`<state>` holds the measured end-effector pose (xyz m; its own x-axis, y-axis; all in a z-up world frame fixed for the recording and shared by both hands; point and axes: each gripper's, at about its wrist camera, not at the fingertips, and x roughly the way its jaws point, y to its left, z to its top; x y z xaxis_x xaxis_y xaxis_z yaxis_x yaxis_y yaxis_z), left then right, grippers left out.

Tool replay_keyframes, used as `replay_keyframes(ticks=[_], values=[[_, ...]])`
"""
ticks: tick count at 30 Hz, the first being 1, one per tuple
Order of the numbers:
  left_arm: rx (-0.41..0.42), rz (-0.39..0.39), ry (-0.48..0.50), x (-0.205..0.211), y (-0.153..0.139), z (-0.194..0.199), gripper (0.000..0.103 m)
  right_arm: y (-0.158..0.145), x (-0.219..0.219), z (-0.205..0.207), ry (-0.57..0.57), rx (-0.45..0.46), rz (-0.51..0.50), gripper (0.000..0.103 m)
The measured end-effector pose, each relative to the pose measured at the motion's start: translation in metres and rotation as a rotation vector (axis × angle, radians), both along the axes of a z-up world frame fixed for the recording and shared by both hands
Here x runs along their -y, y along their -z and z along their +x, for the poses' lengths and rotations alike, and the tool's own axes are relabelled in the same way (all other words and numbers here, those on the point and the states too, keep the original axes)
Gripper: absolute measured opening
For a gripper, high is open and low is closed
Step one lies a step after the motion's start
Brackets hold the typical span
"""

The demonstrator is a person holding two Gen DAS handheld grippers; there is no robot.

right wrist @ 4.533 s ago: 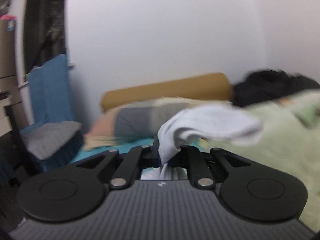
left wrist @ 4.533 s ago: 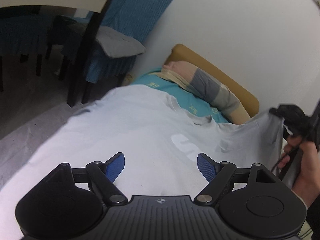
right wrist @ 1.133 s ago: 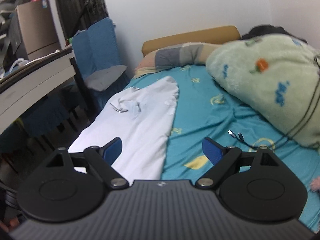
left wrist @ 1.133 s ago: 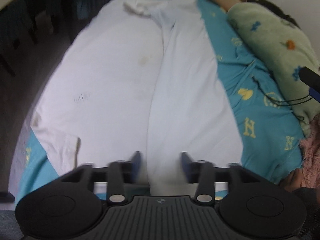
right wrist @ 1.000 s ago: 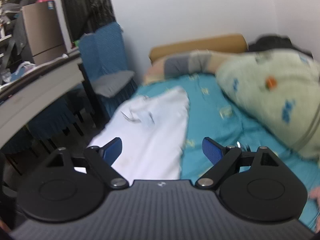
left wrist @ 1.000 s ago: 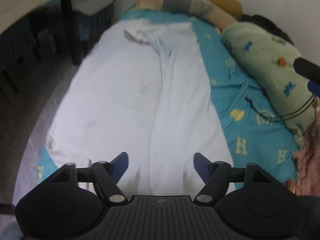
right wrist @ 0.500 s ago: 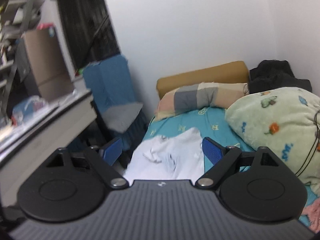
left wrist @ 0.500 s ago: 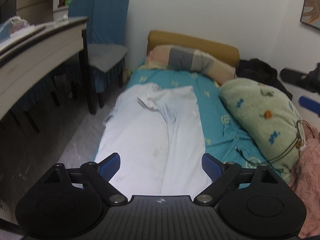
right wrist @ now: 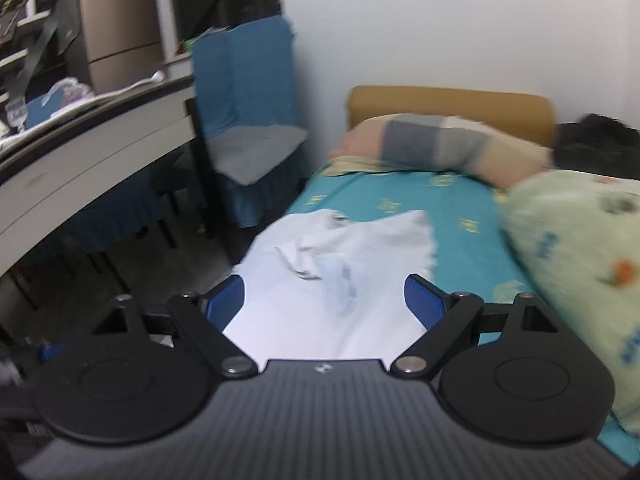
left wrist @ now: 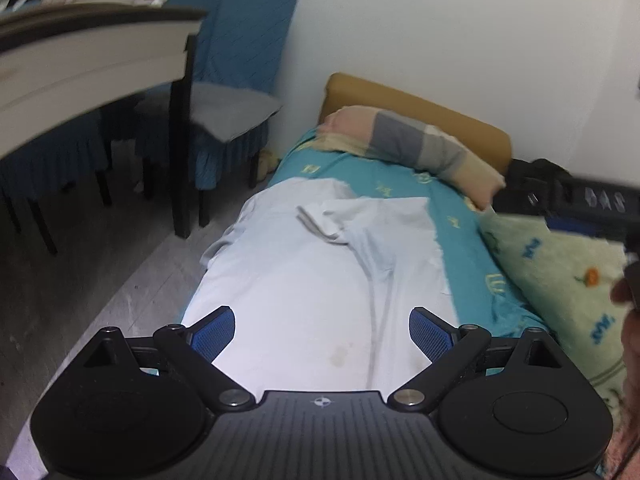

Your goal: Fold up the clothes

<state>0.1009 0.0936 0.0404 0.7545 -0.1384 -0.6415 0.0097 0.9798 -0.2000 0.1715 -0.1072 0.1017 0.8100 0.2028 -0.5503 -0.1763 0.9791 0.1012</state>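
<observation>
- The white cotton T-shirt [left wrist: 312, 280] lies spread along the left side of the bed, on the teal bedsheet with yellow letter prints [left wrist: 460, 236]; its left edge hangs over the side of the mattress toward the floor.
- One side of the shirt is folded over the body, with a long crease running from near to far, and a crumpled bit of fabric at its far end, toward the pillow.
- The left gripper [left wrist: 322, 332] hovers above the near end of the shirt, its blue-padded fingers [left wrist: 212, 330] spread wide and holding nothing.
- The right gripper [right wrist: 324, 300] is likewise released, its blue pads [right wrist: 424, 300] set wide apart above the shirt, clear of the cloth.
- In the left wrist view, the black body of the right gripper shows blurred at the far right, with part of a hand [left wrist: 630, 320] at the right edge.
- A long patchwork pillow in peach, grey and cream [left wrist: 416, 144] lies across the far end of the bed, against a tan padded headboard [left wrist: 440, 108].
- A pale green plush blanket with small coloured prints [right wrist: 580, 248] is heaped on the right side of the bed, apart from the shirt.
- Left of the bed stand a chair with a blue cover and grey seat cushion [left wrist: 236, 92] and a white-edged table with dark legs [left wrist: 92, 56].
</observation>
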Motion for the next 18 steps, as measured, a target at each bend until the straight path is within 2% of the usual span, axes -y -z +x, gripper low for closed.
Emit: replay_keyframes(ticks=[3,8,10,14,18], values=[[-0.011,0.045,-0.017,-0.022,0.025,0.017,0.095,0.026,-0.058,0.061,-0.122,-0.05,-0.075,0.088],[-0.038,-0.032,-0.068,-0.066,0.057,0.036,0.095,0.07,-0.156,0.162,-0.326,-0.134,-0.199,0.088],[-0.054,-0.059,-0.076,-0.084,0.074,0.042,0.094,0.099,-0.199,0.199,-0.403,-0.192,-0.307,0.088],[-0.123,-0.061,-0.124,-0.115,0.115,0.057,0.093,0.163,-0.256,0.24,-0.5,-0.266,-0.457,0.088],[-0.153,-0.075,-0.148,-0.131,0.141,0.077,0.093,0.226,-0.314,0.281,-0.597,-0.341,-0.607,0.088]])
